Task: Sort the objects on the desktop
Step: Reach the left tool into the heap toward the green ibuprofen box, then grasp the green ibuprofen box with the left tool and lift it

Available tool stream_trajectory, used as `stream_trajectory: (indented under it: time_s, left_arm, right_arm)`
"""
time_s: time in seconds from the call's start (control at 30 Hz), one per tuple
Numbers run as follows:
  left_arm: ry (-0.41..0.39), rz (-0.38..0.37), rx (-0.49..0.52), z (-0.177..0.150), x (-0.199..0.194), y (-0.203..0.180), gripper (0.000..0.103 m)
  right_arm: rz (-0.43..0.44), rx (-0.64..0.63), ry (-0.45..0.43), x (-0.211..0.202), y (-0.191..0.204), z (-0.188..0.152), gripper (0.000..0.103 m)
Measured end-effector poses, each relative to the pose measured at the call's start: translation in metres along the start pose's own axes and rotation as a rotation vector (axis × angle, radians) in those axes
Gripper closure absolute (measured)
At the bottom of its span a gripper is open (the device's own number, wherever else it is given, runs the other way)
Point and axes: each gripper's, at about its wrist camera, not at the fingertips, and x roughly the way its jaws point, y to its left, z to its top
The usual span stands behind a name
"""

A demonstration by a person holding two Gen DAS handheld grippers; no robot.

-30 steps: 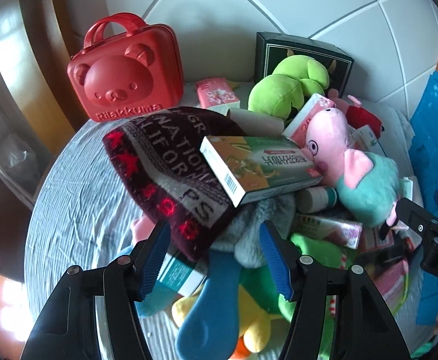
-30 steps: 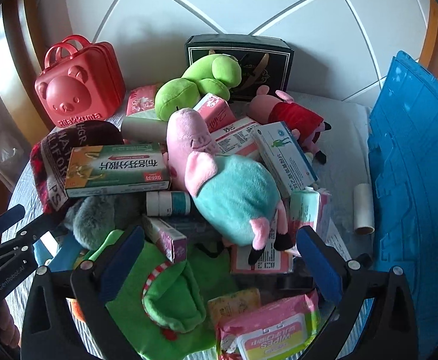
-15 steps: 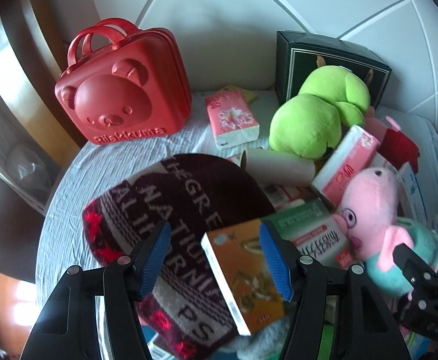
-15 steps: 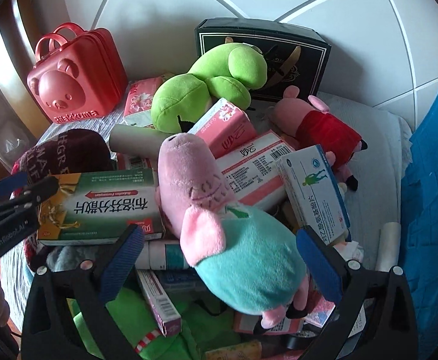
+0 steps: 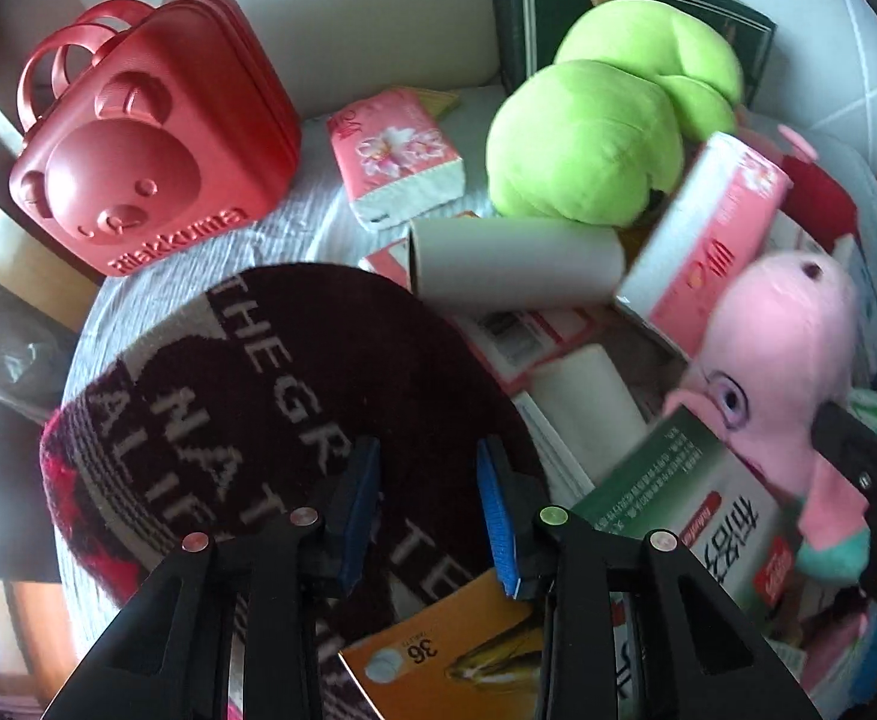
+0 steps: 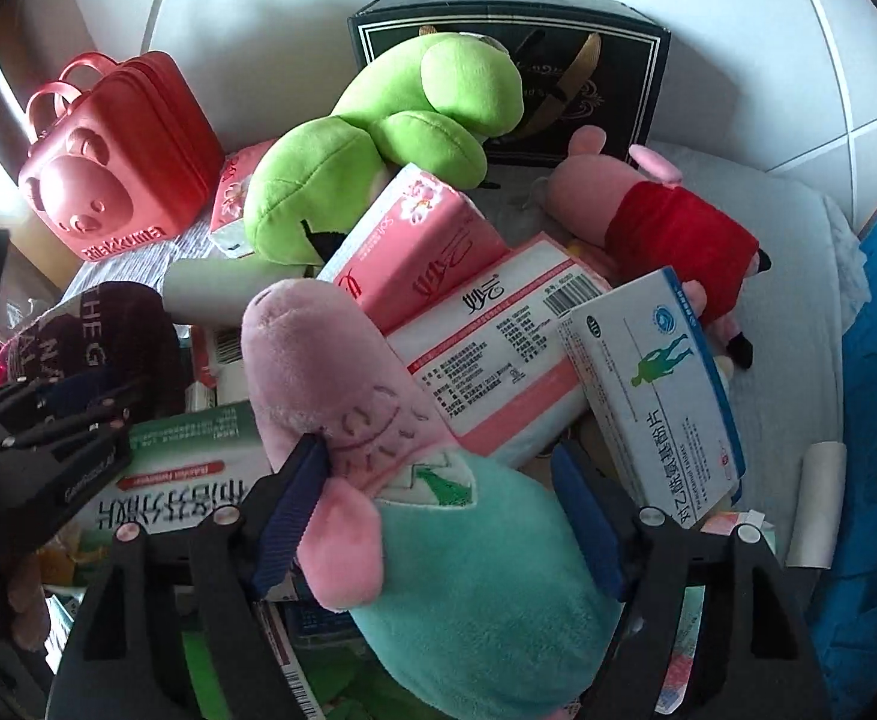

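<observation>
Hovering over dark maroon knit beanie with grey lettering (image 5: 294, 396), left gripper (image 5: 429, 510) jaws parted, blue pads either side of knit. Lying under beanie's near edge: orange-and-green cardboard medicine box (image 5: 648, 546). Standing at far left: red bear-faced plastic case (image 5: 150, 168). Lying beyond beanie: grey cardboard tube (image 5: 516, 261), pink floral tissue pack (image 5: 399, 156), lime green plush toy (image 5: 606, 132). Leaning at right: pink pig plush (image 5: 780, 348).

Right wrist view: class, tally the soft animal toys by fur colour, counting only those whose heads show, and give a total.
Green: 1, the frog
Pink: 2, the pig in teal and the pig in red
Total: 3
</observation>
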Motion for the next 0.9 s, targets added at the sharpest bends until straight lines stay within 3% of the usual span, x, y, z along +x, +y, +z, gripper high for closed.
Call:
stream_trajectory:
  time_s: [0.2, 0.37, 0.5, 0.73, 0.83, 0.9]
  left_arm:
    - [-0.059, -0.032, 0.027, -0.045, -0.036, -0.018, 0.075]
    - [-0.075, -0.048, 0.056, -0.060, -0.052, -0.037, 0.073]
    - [-0.092, -0.037, 0.069, -0.064, -0.062, -0.051, 0.068]
    - [-0.069, -0.050, 0.088, -0.082, -0.073, -0.070, 0.066]
    - [-0.032, -0.080, 0.097, -0.100, -0.071, -0.078, 0.065]
    - [-0.034, -0.066, 0.103, -0.113, -0.071, -0.083, 0.060]
  right_arm:
    - [-0.043, -0.044, 0.053, -0.005, 0.003, -0.030, 0.027]
    - [-0.014, 0.019, 0.072, -0.016, -0.017, -0.052, 0.027]
    - [0.010, 0.054, 0.038, -0.032, -0.026, -0.065, 0.027]
    - [-0.006, 0.062, -0.025, -0.068, -0.036, -0.086, 0.027]
    - [-0.019, 0.055, -0.019, -0.075, -0.037, -0.097, 0.027]
    - [-0.019, 0.048, -0.005, -0.077, -0.035, -0.109, 0.027]
